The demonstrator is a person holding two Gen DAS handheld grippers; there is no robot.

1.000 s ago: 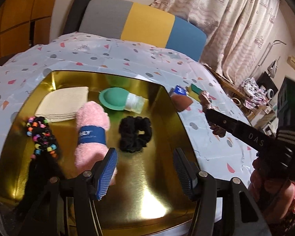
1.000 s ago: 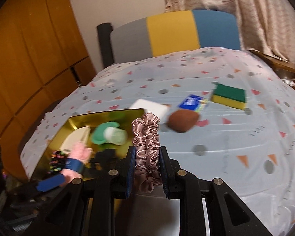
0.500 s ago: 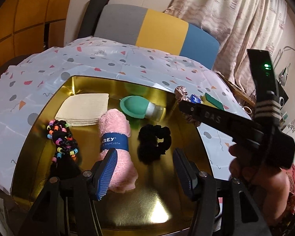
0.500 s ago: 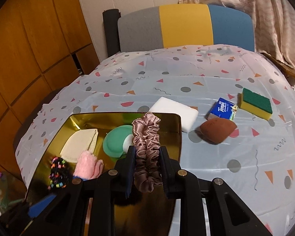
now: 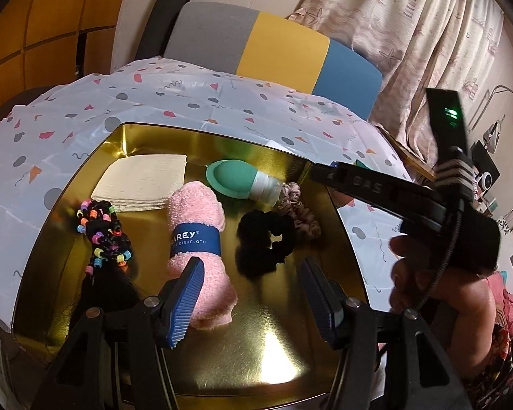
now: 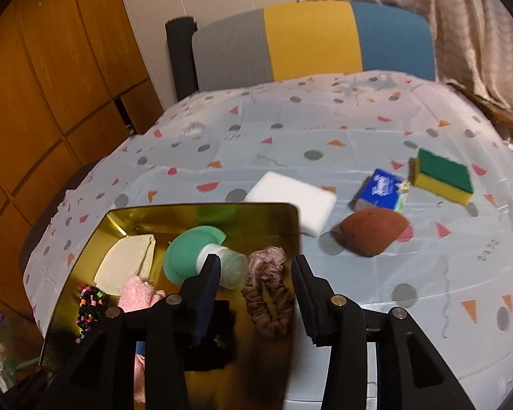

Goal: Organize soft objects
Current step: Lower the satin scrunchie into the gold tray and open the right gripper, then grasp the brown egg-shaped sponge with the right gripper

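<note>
A gold tray holds a cream cloth, a pink rolled dishcloth, a beaded black hair tie, a green silicone bottle, a black scrunchie and a mauve satin scrunchie. My right gripper is open above the mauve scrunchie, which lies loose on the tray at its right side. My left gripper is open and empty over the tray's near part.
On the patterned tablecloth right of the tray lie a white sponge block, a brown teardrop sponge, a blue tissue pack and a green-yellow scouring sponge. A colour-block chair back stands behind the table.
My right gripper has opened and let go of the mauve scrunchie, which now lies on the tray beside the black scrunchie. The left gripper has stayed open over the tray.
</note>
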